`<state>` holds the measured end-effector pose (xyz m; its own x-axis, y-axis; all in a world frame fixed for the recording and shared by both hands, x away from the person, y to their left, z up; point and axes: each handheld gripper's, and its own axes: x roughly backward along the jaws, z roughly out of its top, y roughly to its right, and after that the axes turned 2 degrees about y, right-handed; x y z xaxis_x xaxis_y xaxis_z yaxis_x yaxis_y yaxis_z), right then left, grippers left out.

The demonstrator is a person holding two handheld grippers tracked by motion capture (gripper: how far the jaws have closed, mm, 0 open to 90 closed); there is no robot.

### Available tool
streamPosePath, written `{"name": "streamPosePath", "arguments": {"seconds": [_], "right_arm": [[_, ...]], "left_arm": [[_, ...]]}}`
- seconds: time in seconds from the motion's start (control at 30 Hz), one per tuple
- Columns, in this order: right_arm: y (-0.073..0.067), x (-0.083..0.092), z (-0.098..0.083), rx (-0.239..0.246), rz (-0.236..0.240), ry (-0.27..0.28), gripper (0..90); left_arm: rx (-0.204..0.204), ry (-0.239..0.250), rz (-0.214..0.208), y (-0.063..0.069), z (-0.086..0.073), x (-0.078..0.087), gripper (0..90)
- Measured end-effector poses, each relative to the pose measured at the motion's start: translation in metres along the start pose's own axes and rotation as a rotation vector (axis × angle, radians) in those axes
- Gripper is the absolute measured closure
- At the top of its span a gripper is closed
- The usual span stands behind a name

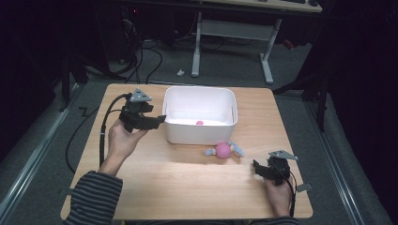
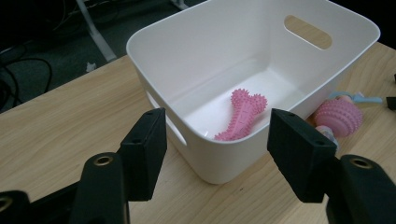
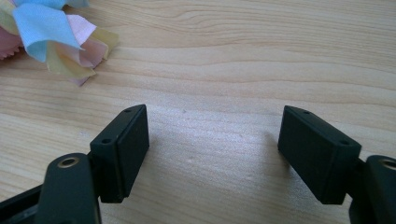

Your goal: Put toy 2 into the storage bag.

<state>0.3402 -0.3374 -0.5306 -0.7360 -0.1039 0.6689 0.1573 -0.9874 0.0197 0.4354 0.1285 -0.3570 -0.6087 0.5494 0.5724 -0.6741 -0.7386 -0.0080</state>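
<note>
A white plastic bin (image 1: 199,133) stands at the middle back of the wooden table (image 1: 187,187). Inside it lies a pink spiky bone toy (image 2: 243,114), a small pink spot (image 1: 199,123) from above. A pink spiky ball with pastel cloth ribbons (image 1: 224,150) rests on the table just in front of the bin's right corner (image 2: 338,116). My left gripper (image 1: 162,119) hovers by the bin's left wall, open and holding nothing (image 2: 217,126). My right gripper (image 1: 256,165) sits low at the table's right front, open over bare wood (image 3: 212,126), with the ribbons (image 3: 42,28) ahead to its left.
The bin has a handle cut-out (image 2: 308,31) in its far wall. Behind the table stand a white desk frame (image 1: 267,61) and loose cables (image 1: 141,61) on the grey floor. Bare wood stretches across the table's front between my hands.
</note>
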Motion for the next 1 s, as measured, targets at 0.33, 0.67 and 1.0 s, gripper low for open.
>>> {"name": "streamPosePath", "arguments": {"seconds": [0.33, 0.67, 1.0], "right_arm": [[0.000, 0.000, 0.000, 0.000, 0.000, 0.000, 25.0], [0.000, 0.000, 0.000, 0.006, 0.005, 0.001, 25.0], [0.000, 0.000, 0.000, 0.007, 0.005, 0.002, 25.0]], "left_arm": [[0.038, 0.013, 0.026, -0.011, -0.028, 0.011, 37.8], [0.076, 0.015, 0.024, -0.010, -0.056, 0.014, 37.5], [0.114, -0.017, -0.001, -0.005, -0.076, 0.010, 36.9]]}}
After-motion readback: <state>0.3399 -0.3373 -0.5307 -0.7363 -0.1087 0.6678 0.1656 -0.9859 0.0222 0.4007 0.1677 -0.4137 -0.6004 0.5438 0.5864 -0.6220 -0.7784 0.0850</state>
